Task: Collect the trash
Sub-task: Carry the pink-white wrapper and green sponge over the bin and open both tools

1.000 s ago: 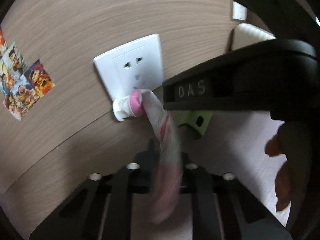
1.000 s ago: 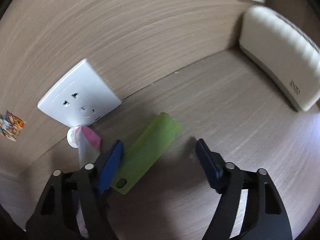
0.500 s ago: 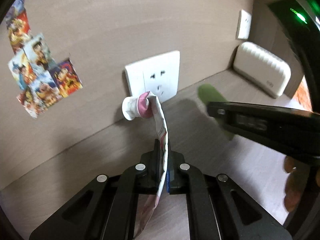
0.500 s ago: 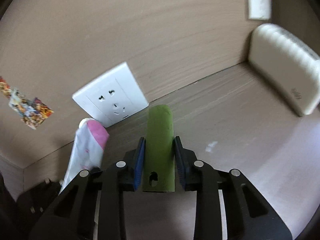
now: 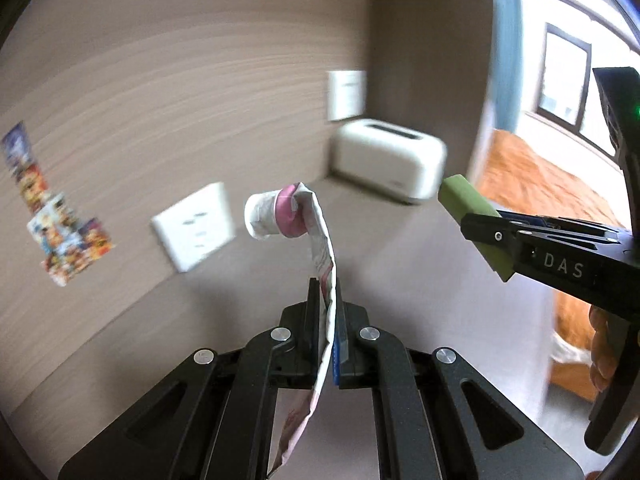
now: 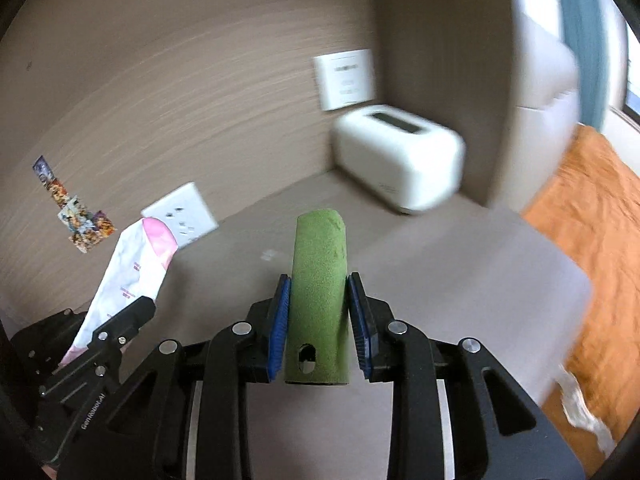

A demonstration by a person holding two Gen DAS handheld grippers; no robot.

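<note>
My left gripper (image 5: 325, 292) is shut on a squeezed pink-and-white tube (image 5: 316, 236) with a white cap, held up in the air above the wooden shelf (image 5: 248, 292). The tube also shows in the right wrist view (image 6: 132, 268), at the left. My right gripper (image 6: 318, 284) is shut on a flat green piece (image 6: 318, 280) with a hole at its near end, lifted off the shelf. The green piece also shows in the left wrist view (image 5: 472, 220), at the right, in the other gripper.
A white boxy device (image 6: 396, 160) stands in the shelf's back corner. A white wall socket (image 6: 180, 214) and a second wall plate (image 6: 346, 78) sit on the wood panel. Stickers (image 6: 76, 216) are on the wall at left. An orange bedspread (image 6: 600, 240) lies right.
Both grippers have pulled back and risen from the shelf, carrying the tube and the green piece. The right gripper closed on the green piece a second ago. The view has swung right.
</note>
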